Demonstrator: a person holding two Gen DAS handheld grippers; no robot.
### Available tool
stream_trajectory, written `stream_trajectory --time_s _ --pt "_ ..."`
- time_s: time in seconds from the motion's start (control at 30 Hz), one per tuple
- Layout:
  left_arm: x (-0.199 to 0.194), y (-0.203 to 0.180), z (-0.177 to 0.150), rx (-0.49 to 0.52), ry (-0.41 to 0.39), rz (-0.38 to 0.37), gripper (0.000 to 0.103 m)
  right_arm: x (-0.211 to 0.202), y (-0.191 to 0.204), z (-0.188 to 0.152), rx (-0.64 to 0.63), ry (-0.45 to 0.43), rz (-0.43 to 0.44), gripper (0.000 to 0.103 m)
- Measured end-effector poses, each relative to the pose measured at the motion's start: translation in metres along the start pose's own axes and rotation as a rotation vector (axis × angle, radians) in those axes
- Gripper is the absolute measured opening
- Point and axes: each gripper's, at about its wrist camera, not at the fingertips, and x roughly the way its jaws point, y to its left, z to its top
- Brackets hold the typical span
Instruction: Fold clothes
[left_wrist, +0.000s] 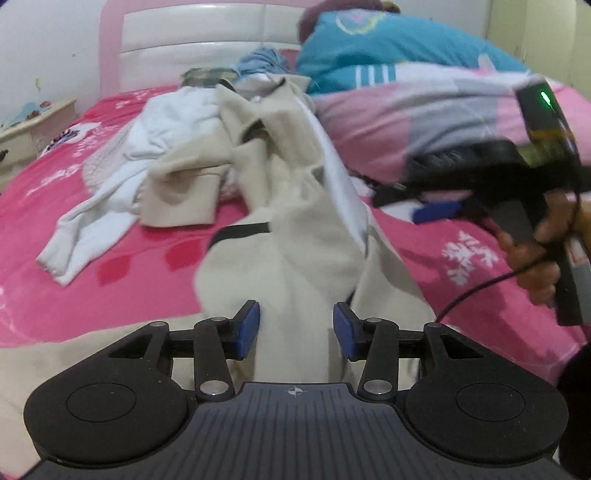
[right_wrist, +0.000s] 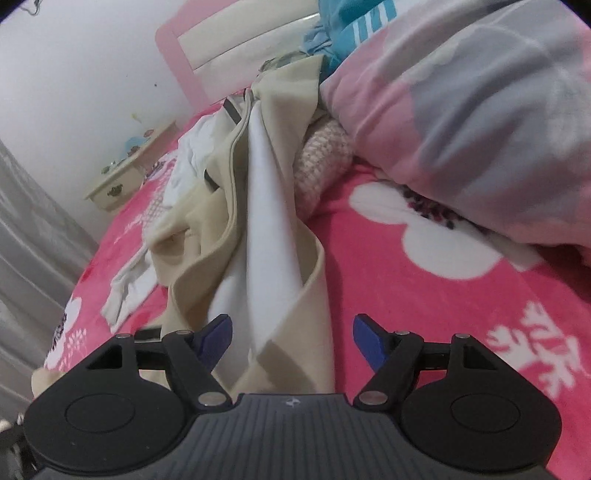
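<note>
Both pairs of jaws stand apart, clamped on nothing. On the left gripper (left_wrist: 296, 328) the blue pads (left_wrist: 248, 328) flank a raised ridge of the beige garment (left_wrist: 295, 258); cloth fills most of the gap, though whether it touches either pad cannot be told. On the right gripper (right_wrist: 291, 341) the jaws stand wider: the same beige cloth, with its white lining (right_wrist: 266, 206) showing, passes between them nearer the left pad, and bare pink bedspread (right_wrist: 424, 295) lies in front of the right pad.

Ahead of the left jaws the garment runs away in a crumpled ridge, a black strap (left_wrist: 240, 230) crossing it. Beyond and to their left lies a white garment (left_wrist: 110, 206). To their right, a hand (left_wrist: 543, 254) holds the other gripper above the bedspread.

Further off, right of both jaws, sits a pink-and-grey quilt (right_wrist: 480, 110), with a knitted pink item (right_wrist: 321, 162) beside its foot. A headboard (left_wrist: 192, 33) and a bedside table (right_wrist: 125, 177) stand farthest.
</note>
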Motion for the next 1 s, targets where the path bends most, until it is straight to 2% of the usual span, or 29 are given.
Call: stream_trajectory --time_s 0.03,0.07,0.1,0.17,0.2,0.27,0.37,0.43,0.47,0.57,0.63,0.67,0.73,0.8,0.87,0.97,1.0 --pt "0.002 -0.001 0.002 -0.015 -0.007 -0.003 0.044 0.01 0.0 0.002 -0.008 0.016 0.006 0.074" --pt "0.004 -0.002 0.004 -0.031 -0.015 -0.007 0.044 0.01 -0.001 -0.001 -0.035 0.024 -0.008 0.068" --pt "0.005 -0.002 0.006 -0.048 -0.024 -0.01 0.044 0.008 -0.003 -0.006 -0.068 0.028 -0.03 0.05" --pt "0.006 0.002 0.011 -0.077 -0.062 -0.024 0.045 0.003 -0.006 -0.014 -0.135 0.036 -0.075 0.025" --pt "0.008 0.001 0.014 -0.089 -0.074 -0.034 0.045 0.001 -0.007 -0.019 -0.168 0.04 -0.097 0.017" --pt "0.016 -0.003 0.022 -0.092 -0.082 -0.044 0.05 -0.004 -0.01 -0.028 -0.234 0.049 -0.141 0.011" --pt "0.039 -0.016 0.033 -0.057 -0.093 -0.033 0.057 -0.011 -0.015 -0.041 -0.334 0.061 -0.208 0.01" --pt "0.056 -0.022 0.038 -0.055 -0.085 0.0 0.069 -0.013 -0.028 -0.049 -0.373 0.095 -0.272 0.01" --pt "0.064 -0.024 0.04 -0.059 -0.079 0.022 0.07 -0.014 -0.036 -0.052 -0.37 0.116 -0.289 0.01" --pt "0.082 -0.026 0.044 -0.07 -0.053 0.104 0.066 -0.026 -0.043 -0.045 -0.354 0.101 -0.271 0.011" --pt "0.079 -0.017 0.042 -0.104 -0.066 0.125 0.051 -0.044 -0.034 -0.033 -0.386 0.024 -0.239 0.011" --pt "0.075 -0.011 0.041 -0.129 -0.08 0.121 0.049 -0.054 -0.026 -0.026 -0.421 -0.028 -0.224 0.013" --pt "0.067 0.001 0.04 -0.168 -0.091 0.116 0.041 -0.067 -0.006 -0.013 -0.524 -0.127 -0.174 0.023" --pt "0.058 0.011 0.039 -0.19 -0.105 0.115 0.037 -0.068 0.014 0.003 -0.61 -0.173 -0.095 0.04" --pt "0.05 0.02 0.039 -0.212 -0.12 0.111 0.034 -0.056 0.027 0.025 -0.572 -0.14 0.005 0.04" --pt "0.047 0.031 0.037 -0.249 -0.121 0.114 0.034 -0.023 0.035 0.065 -0.378 -0.074 0.137 0.042" --pt "0.048 0.032 0.036 -0.252 -0.114 0.118 0.034 -0.009 0.036 0.076 -0.318 -0.054 0.148 0.042"
